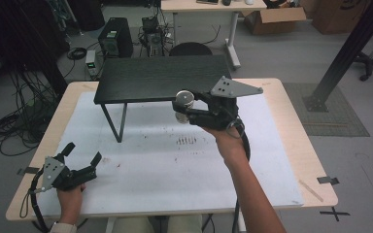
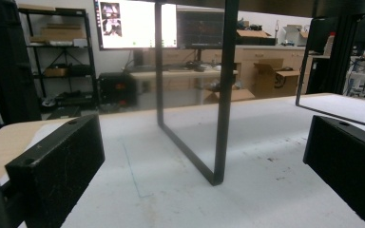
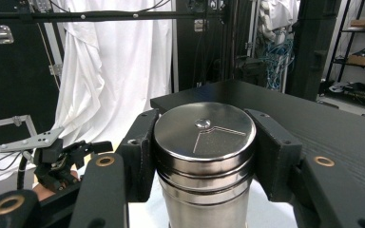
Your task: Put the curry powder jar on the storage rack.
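Note:
A shiny steel shaker [image 3: 203, 156] with a flat lid is clamped between the two black jaws of my right gripper [image 3: 204, 152]. In the high view the right gripper [image 1: 183, 108] holds the steel shaker [image 1: 185, 99] in the air, just in front of the near edge of a small black shelf [image 1: 160, 77] that stands on thin metal legs. My left gripper [image 1: 82, 154] rests low at the near left corner of the table, jaws wide apart with nothing between them. The left gripper view looks between its fingers [image 2: 57, 166] at a black shelf leg [image 2: 221, 104].
A white mat [image 1: 150, 165] covers the light wooden table [image 1: 291, 121]. A dark smudge [image 1: 186, 141] marks the mat's middle. On the floor beyond lie cables, computer cases [image 1: 114, 39] and a cardboard box [image 1: 272, 19]. A black post [image 1: 345, 53] rises at the right.

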`<action>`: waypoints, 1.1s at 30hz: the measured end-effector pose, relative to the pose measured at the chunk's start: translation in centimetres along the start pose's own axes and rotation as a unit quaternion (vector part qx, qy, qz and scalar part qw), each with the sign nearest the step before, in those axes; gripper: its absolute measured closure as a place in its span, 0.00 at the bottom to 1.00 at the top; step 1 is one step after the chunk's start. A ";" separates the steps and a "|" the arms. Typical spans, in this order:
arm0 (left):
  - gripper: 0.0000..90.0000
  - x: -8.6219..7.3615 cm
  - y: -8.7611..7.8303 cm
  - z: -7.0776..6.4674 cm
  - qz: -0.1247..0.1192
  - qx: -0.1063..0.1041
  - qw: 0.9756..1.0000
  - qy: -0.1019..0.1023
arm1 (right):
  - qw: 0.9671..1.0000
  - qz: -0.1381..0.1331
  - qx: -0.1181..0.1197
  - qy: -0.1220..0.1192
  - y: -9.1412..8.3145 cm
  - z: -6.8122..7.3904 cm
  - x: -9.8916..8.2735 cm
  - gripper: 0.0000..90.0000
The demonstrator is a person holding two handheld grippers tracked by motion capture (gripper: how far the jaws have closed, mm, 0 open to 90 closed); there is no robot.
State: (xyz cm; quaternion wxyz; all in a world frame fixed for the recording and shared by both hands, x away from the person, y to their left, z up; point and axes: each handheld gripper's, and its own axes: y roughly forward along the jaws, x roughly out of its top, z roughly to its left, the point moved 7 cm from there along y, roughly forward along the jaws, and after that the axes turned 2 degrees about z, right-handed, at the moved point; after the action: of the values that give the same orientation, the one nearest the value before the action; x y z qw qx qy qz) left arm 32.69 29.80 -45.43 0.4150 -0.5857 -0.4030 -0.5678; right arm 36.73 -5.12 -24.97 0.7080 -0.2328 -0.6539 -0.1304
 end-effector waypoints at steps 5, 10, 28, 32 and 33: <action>0.00 0.0 0.0 0.0 -0.001 0.000 1.000 -0.001 | 1.000 -0.002 0.003 0.000 0.7 -0.4 0.8 0.53; 0.00 0.0 0.0 0.0 -0.001 0.000 1.000 0.000 | 1.000 -0.001 0.000 -0.001 1.4 -1.0 1.7 0.53; 0.00 0.0 0.0 0.0 -0.001 0.000 1.000 0.000 | 1.000 0.002 -0.009 -0.007 5.1 -3.1 4.7 0.53; 0.00 0.0 0.0 0.0 -0.001 0.000 1.000 -0.001 | 1.000 0.006 -0.015 -0.007 6.3 -3.7 5.2 0.53; 0.00 0.0 0.0 0.0 -0.001 0.000 1.000 -0.001 | 1.000 0.006 -0.015 -0.007 6.3 -3.7 5.2 0.53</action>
State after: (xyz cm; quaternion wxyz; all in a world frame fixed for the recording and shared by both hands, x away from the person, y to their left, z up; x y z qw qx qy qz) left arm 32.69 29.82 -45.42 0.4141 -0.5861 -0.4035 -0.5677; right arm 43.56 -0.94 -21.01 0.7010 -0.2477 -0.6552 -0.1342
